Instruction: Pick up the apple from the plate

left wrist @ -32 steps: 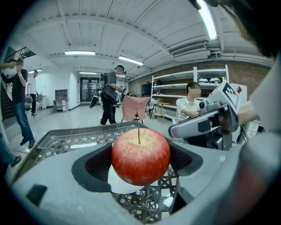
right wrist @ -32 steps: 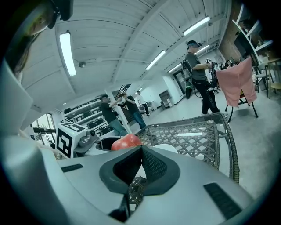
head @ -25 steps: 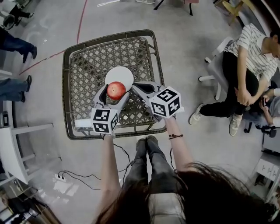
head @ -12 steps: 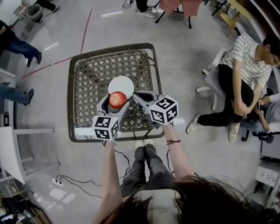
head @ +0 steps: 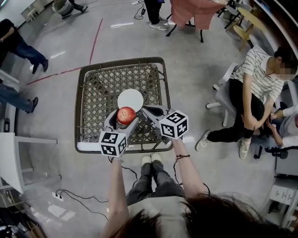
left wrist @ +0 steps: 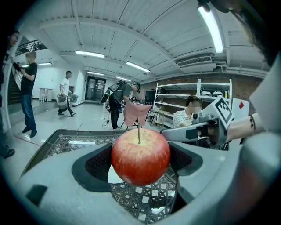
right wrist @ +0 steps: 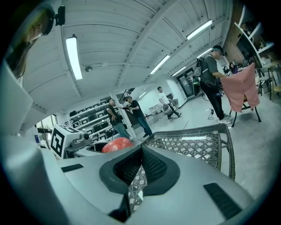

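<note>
Since a second ago the apple [head: 126,115] has drawn slightly off the white plate [head: 132,96] toward me, my left hand-held gripper [left wrist: 140,158] clamping its sides stem-up, I judge so it cannot roll, while my right hand-held gripper [right wrist: 139,167] waits beside, jaws together, empty.

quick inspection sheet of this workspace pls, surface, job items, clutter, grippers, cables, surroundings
surface: wicker table, open weave, raised rim
job's things: apple held clear of the white plate, which is bare
clutter: white strip at the table's near edge
grippers: left gripper shut on the apple; right gripper shut, empty, beside it
cables: cable and power strip on the floor
surroundings: seated person in a striped shirt at right; people standing beyond; pink cloth over a chair
</note>
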